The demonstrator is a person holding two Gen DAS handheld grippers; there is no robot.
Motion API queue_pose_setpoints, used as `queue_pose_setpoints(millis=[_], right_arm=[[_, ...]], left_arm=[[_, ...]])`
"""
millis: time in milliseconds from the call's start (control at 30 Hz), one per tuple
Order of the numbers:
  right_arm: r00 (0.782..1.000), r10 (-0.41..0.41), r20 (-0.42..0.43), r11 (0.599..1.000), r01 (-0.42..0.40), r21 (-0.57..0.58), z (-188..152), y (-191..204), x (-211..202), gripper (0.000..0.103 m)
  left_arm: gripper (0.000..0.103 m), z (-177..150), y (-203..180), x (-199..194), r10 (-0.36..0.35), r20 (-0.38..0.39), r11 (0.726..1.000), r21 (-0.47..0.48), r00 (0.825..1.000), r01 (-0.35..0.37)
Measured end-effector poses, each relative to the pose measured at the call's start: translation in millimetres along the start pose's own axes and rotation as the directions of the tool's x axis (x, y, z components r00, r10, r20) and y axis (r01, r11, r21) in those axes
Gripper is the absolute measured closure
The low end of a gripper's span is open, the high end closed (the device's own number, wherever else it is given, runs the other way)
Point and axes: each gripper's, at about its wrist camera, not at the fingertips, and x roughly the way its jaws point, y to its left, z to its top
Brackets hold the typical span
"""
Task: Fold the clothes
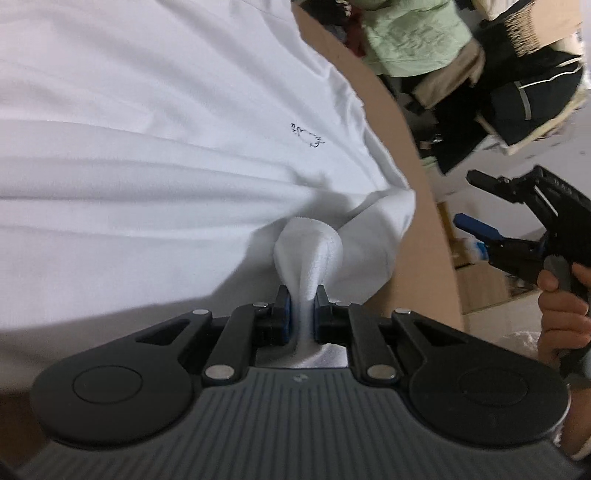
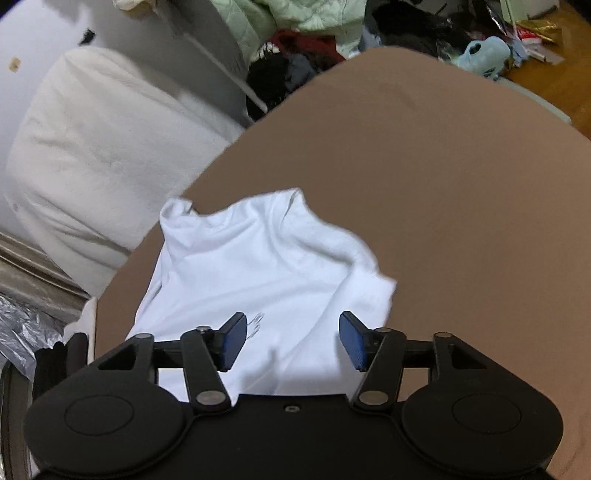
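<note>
A white T-shirt (image 1: 155,155) with a small dark line drawing on it lies spread on a brown table (image 1: 402,155). My left gripper (image 1: 303,306) is shut on a bunched edge of the shirt, and the cloth pokes up between its blue pads. In the right wrist view the same white T-shirt (image 2: 258,258) lies rumpled on the brown table (image 2: 443,184). Above it my right gripper (image 2: 293,339) stands open, with nothing between its fingers. The left wrist view also shows the right gripper (image 1: 469,199) off the table's edge, held by a hand (image 1: 561,314).
Beyond the table lies a heap of clothes: a pale green garment (image 1: 413,33) and dark jackets (image 1: 517,99). A white cushion (image 2: 96,158) sits off the table's left side. A light blue soft toy (image 2: 484,55) and clutter lie on the wooden floor at the far right.
</note>
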Motion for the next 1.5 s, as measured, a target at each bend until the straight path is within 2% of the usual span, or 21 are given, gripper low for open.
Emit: queue_pose_setpoints(millis=[100, 200, 267, 367, 433, 533, 600, 633, 667, 733, 800, 833, 900, 1033, 1167, 1300, 1333, 1367, 1433, 1467, 1500], right_arm=[[0.985, -0.156, -0.077, 0.987, 0.152, -0.056, 6.0, 31.4, 20.0, 0.038], [0.978, -0.204, -0.034, 0.968, 0.196, -0.158, -9.1, 40.5, 19.9, 0.038], [0.986, -0.168, -0.003, 0.967, 0.164, -0.196, -22.9, 25.9, 11.9, 0.038], [0.994, -0.099, -0.037, 0.99, 0.094, -0.101, -28.1, -12.6, 15.7, 0.038], [0.996, -0.032, -0.08, 0.999, 0.035, 0.037, -29.5, -38.2, 29.8, 0.038], [0.98, 0.023, -0.199, 0.982, 0.016, 0.19, -31.6, -61.5, 67.9, 0.037], [0.981, 0.06, -0.185, 0.973, -0.016, 0.232, -33.5, -70.3, 75.7, 0.055], [0.986, 0.036, -0.163, 0.984, -0.006, 0.179, -32.2, -67.7, 73.1, 0.091], [0.99, 0.012, -0.14, 0.992, 0.005, 0.125, -31.0, -65.2, 70.5, 0.097], [0.994, -0.093, -0.051, 0.995, 0.095, 0.031, -28.4, -60.2, 53.1, 0.097], [0.971, -0.227, 0.072, 0.972, 0.231, -0.049, -25.3, -54.0, 27.0, 0.097], [0.965, -0.245, 0.095, 0.966, 0.252, -0.064, -22.8, -54.2, 21.3, 0.097], [0.963, -0.261, 0.067, 0.962, 0.265, -0.061, -18.1, -59.4, 22.6, 0.098], [0.96, -0.275, -0.047, 0.959, 0.277, 0.056, -20.6, -81.5, 42.6, 0.096], [0.972, -0.232, -0.043, 0.963, 0.235, 0.128, -15.4, -87.8, 44.2, 0.094], [0.967, -0.253, -0.026, 0.963, 0.254, 0.091, -18.5, -78.4, 48.5, 0.093], [0.968, -0.249, -0.022, 0.964, 0.25, 0.092, -18.4, -78.0, 47.6, 0.093], [0.971, -0.239, -0.019, 0.965, 0.24, 0.102, -17.8, -80.1, 47.0, 0.093], [0.976, -0.219, -0.014, 0.968, 0.219, 0.122, -17.7, -87.0, 47.6, 0.094], [0.977, -0.212, -0.01, 0.969, 0.212, 0.127, -18.6, -90.1, 47.2, 0.095], [0.978, -0.211, -0.004, 0.97, 0.21, 0.121, -20.2, -91.8, 46.2, 0.096]], left_arm=[[0.092, 10.1, 12.2, -4.4, -0.041, -0.017, 0.999, 0.003, 0.999, 0.041], [0.093, 20.8, 11.2, -9.4, -0.027, 0.0, 0.999, -0.033, 1.0, 0.027], [0.095, 22.3, 2.3, -8.1, -0.012, -0.004, 0.999, -0.048, 1.0, 0.011], [0.095, 12.2, -17.6, 1.8, 0.069, -0.03, 0.997, 0.03, 0.997, -0.068], [0.093, 2.7, -25.6, 6.6, 0.136, -0.028, 0.989, 0.061, 0.99, -0.134], [0.092, -6.6, -34.1, 1.2, 0.162, 0.028, 0.983, 0.078, 0.986, -0.164], [0.089, -11.4, -40.6, -2.8, 0.166, 0.07, 0.98, 0.101, 0.984, -0.173], [0.088, -12.9, -44.9, -4.6, 0.162, 0.092, 0.977, 0.125, 0.983, -0.172], [0.087, -14.4, -48.8, -6.7, 0.154, 0.109, 0.975, 0.147, 0.982, -0.169], [0.087, -17.4, -56.7, -9.5, 0.113, 0.11, 0.976, 0.175, 0.987, -0.131], [0.076, -22.2, -65.8, -11.4, 0.092, 0.093, 0.974, 0.197, 0.991, -0.109], [0.071, -24.7, -70.5, -12.2, 0.083, 0.084, 0.973, 0.208, 0.993, -0.099], [0.059, -33.8, -78.7, -15.4, 0.115, 0.085, 0.963, 0.233, 0.99, -0.132], [0.052, -54.0, -86.0, -19.2, 0.164, 0.073, 0.934, 0.31, 0.984, -0.178], [0.037, -75.0, -83.0, -26.3, 0.199, 0.093, 0.903, 0.369, 0.976, -0.219], [0.02, -79.7, -84.9, -12.1, 0.226, 0.1, 0.873, 0.421, 0.969, -0.247], [0.019, -80.4, -84.8, -8.7, 0.235, 0.102, 0.869, 0.423, 0.967, -0.256], [0.021, -81.1, -84.8, -5.3, 0.243, 0.104, 0.866, 0.425, 0.964, -0.264], [0.061, -80.0, -83.3, -0.4, 0.269, 0.106, 0.862, 0.418, 0.957, -0.288], [0.103, -77.3, -81.1, 0.5, 0.289, 0.104, 0.862, 0.405, 0.952, -0.306], [0.103, -73.1, -77.4, -2.4, 0.284, 0.094, 0.877, 0.376, 0.954, -0.298]])
